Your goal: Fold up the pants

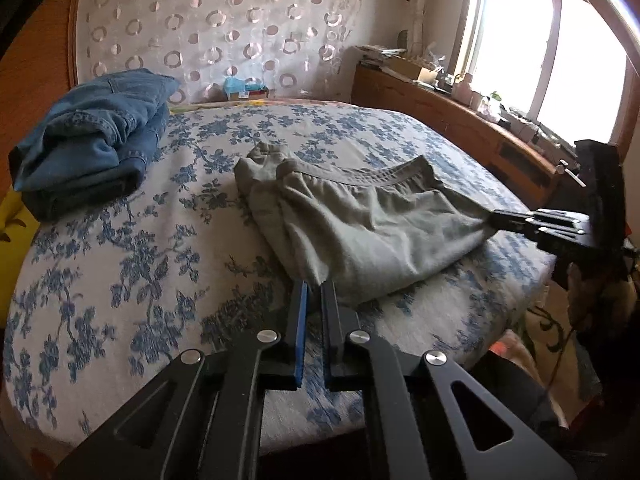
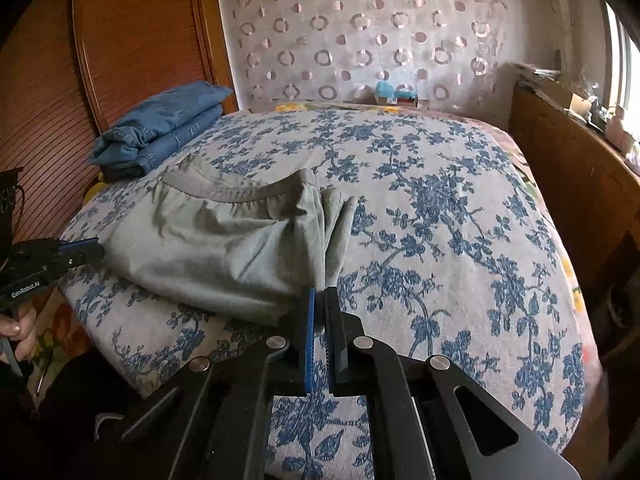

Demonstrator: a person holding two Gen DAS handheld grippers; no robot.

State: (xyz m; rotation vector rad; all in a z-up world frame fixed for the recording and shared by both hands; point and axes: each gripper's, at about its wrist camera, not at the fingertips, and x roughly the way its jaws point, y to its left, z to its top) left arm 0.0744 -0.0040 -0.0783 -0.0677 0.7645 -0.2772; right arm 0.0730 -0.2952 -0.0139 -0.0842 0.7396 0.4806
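Grey-green pants (image 1: 352, 216) lie partly folded on the bed, waistband (image 1: 360, 178) toward the far side. They also show in the right wrist view (image 2: 224, 240). My left gripper (image 1: 314, 286) is shut on the near edge of the pants. My right gripper (image 2: 320, 292) is shut on the pants' other near corner. In the left wrist view the right gripper (image 1: 494, 218) pinches the cloth at the right. In the right wrist view the left gripper (image 2: 94, 250) meets the cloth at the left.
The bed has a blue floral cover (image 1: 140, 272). Folded blue jeans (image 1: 92, 136) lie at the far left, also in the right wrist view (image 2: 160, 132). A wooden shelf (image 1: 448, 116) with clutter runs under the window on the right. A wooden panel (image 2: 132, 40) stands at left.
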